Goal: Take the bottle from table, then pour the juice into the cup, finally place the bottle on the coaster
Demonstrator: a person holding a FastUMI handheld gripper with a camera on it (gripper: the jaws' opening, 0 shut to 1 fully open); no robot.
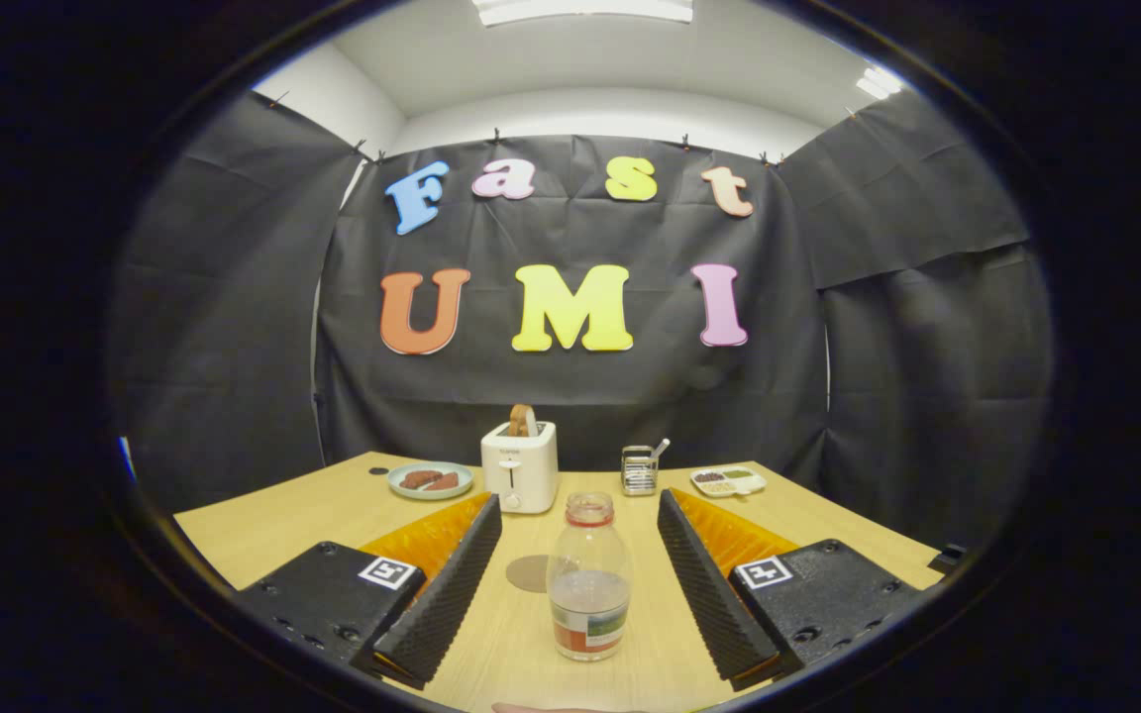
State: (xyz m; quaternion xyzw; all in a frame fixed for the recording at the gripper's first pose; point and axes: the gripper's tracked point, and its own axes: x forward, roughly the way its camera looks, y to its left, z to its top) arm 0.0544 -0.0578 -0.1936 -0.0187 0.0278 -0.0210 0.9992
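Bottle (pixel 588 579) upright on table (pixel 273 530), standing between the fingers of the gripper (pixel 579 515), cap off, a little liquid low inside. Fingers spread wide, each well clear of the glass; nothing held. Coaster (pixel 529 573) lies flat just beside the bottle, slightly beyond it. Toaster (pixel 519 465) further back, plate (pixel 430 480) next to it. Cup not identified.

Step in hand, as I judge it: the grasp. Advice: centre the bottle, close on the body above the label, squeeze evenly, lift straight so the open mouth stays level.
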